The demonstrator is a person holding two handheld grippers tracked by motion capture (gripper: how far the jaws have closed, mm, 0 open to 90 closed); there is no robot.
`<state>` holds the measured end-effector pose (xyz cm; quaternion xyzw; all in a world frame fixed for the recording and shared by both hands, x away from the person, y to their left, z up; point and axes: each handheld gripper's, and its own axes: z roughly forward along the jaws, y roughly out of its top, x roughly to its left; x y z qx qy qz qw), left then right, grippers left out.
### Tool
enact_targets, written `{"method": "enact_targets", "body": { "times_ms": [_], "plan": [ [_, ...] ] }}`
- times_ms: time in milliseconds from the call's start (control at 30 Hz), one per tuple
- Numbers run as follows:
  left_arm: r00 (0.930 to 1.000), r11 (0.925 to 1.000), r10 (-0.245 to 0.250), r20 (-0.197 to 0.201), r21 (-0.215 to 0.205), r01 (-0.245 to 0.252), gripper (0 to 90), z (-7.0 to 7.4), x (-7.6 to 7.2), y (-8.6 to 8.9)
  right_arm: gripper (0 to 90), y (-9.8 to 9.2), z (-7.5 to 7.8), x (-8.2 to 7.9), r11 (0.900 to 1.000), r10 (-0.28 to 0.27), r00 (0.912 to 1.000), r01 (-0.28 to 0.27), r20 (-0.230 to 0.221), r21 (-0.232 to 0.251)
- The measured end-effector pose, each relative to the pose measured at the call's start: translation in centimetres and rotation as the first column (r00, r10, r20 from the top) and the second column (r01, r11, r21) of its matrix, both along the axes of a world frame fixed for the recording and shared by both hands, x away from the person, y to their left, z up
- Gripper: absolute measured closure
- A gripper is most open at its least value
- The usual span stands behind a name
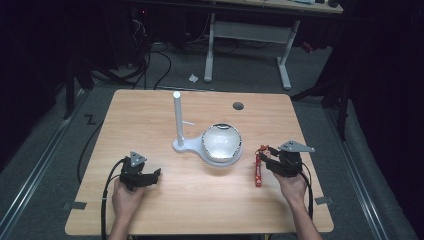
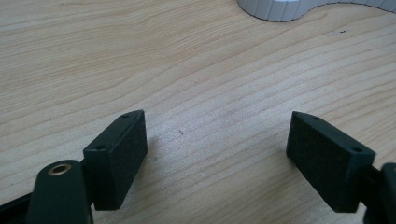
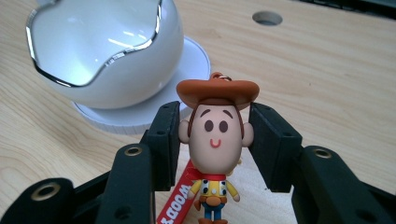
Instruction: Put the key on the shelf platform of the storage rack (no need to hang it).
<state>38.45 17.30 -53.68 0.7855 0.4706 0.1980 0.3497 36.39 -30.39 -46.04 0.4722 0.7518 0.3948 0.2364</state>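
A small cowboy figure with a brown hat and a red strap sits between the jaws of my right gripper, which press on both sides of its head. In the high view this right gripper is at the table's right, and the strap trails down onto the wood. My left gripper rests at the front left, open, with bare wood between its jaws. A white egg-shaped bowl with a jagged chrome rim stands on a white base between the two grippers.
A white pole rises from the same base, left of the bowl. The base's edge lies just ahead of the left gripper. A round cable hole is at the back of the wooden table.
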Motion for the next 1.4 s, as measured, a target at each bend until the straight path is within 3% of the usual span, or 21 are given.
{"method": "enact_targets", "body": {
  "times_ms": [367,667,1033,1400],
  "plan": [
    [1.0,1.0,0.0,0.0,-0.001,0.0,20.8,0.0,0.0,0.0,55.7,-0.1,3.4,-1.2,0.999,0.035,0.9974,-0.035,0.063,0.007],
    [1.0,1.0,0.0,0.0,0.0,0.0,20.8,0.0,0.0,0.0,55.6,0.2,5.5,-1.8,0.998,0.057,0.9945,-0.059,0.088,0.026],
    [1.0,1.0,0.0,0.0,0.0,0.0,20.8,0.0,0.0,0.0,55.6,0.7,8.9,-1.9,0.989,0.118,0.9849,-0.128,0.127,0.071],
    [1.0,1.0,0.0,0.0,0.0,0.0,20.8,0.0,0.0,0.0,55.6,1.9,11.0,-1.9,0.976,0.179,0.9729,-0.194,0.146,0.096]
  ]
}}
